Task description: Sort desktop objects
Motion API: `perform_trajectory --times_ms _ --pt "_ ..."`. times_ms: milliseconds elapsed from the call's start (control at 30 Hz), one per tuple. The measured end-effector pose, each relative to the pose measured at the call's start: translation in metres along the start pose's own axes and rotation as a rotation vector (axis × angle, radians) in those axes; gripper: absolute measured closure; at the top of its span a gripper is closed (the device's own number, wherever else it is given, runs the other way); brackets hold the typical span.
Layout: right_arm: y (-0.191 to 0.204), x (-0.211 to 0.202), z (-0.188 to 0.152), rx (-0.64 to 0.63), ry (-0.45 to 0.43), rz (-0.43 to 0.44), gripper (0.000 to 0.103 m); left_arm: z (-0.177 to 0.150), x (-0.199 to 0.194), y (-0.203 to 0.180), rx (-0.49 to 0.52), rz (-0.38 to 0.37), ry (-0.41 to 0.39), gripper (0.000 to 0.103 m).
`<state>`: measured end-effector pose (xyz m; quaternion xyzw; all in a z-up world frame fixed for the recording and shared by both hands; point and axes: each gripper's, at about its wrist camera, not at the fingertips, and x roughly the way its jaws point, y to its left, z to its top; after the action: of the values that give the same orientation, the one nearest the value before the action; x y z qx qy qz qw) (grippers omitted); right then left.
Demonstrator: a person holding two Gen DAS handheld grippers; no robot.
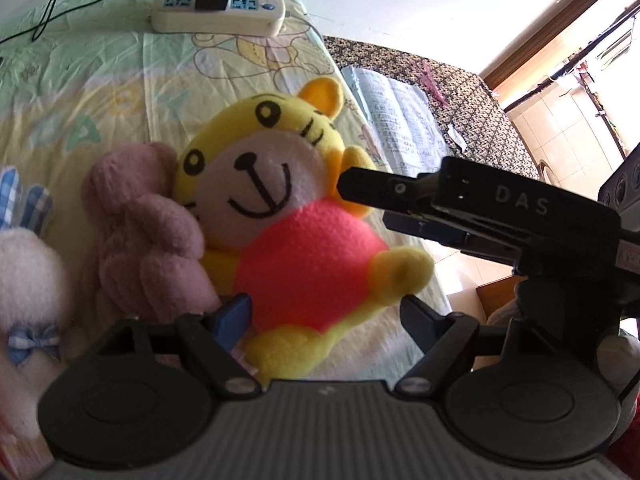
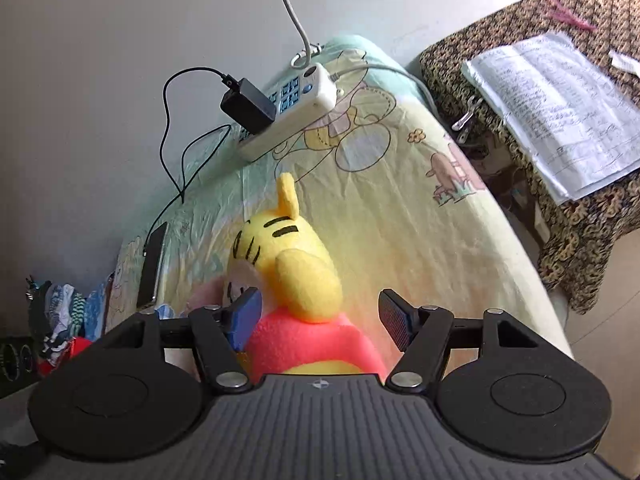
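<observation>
A yellow tiger plush [image 1: 280,184] in a red shirt sits upright on the cartoon-print sheet [image 1: 120,80], leaning against a purple plush [image 1: 148,232]. My left gripper [image 1: 324,312] is open, with the tiger's lower body between its fingers and a gap on the right side. My right gripper [image 1: 352,186] reaches in from the right beside the tiger's head. In the right wrist view the tiger [image 2: 288,248] is seen from the side, and my right gripper [image 2: 322,316] is open around its arm and shoulder, with space left at the right finger.
A white bunny plush [image 1: 28,288] with a blue bow lies at the left. A power strip [image 2: 288,108] with a black charger sits by the wall, and a phone [image 2: 154,264] lies on its cable. An open notebook [image 2: 556,108] rests on a patterned table [image 2: 580,240].
</observation>
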<state>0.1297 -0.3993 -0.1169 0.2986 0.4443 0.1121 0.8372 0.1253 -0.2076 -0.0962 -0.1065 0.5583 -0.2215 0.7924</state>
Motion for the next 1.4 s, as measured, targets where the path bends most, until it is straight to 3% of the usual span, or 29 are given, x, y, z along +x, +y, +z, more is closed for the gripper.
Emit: perform_trajectory --times_ms 300,467,600,867,1067,1400 --pt "-0.016 0.037 0.001 0.08 0.106 0.129 0.034 0.01 0.027 0.018 -0.037 -0.059 0.055 0.021" --pt "-0.022 0.038 0.0 0.109 0.122 0.154 0.043 0.011 0.03 0.018 -0.021 -0.058 0.056 0.021" --pt "-0.028 0.026 -0.001 0.161 0.122 0.174 0.056 0.008 0.027 0.012 0.018 -0.046 0.053 0.023" --pt "-0.04 -0.011 -0.018 0.215 0.118 0.132 0.058 -0.015 0.018 -0.015 0.12 -0.084 0.093 0.028" --pt "-0.054 -0.047 -0.05 0.295 0.107 0.126 0.06 -0.045 -0.005 -0.042 0.226 -0.095 0.108 0.029" --pt "-0.03 -0.105 -0.072 0.288 -0.002 0.173 0.06 -0.077 -0.062 -0.082 0.348 -0.078 -0.011 0.029"
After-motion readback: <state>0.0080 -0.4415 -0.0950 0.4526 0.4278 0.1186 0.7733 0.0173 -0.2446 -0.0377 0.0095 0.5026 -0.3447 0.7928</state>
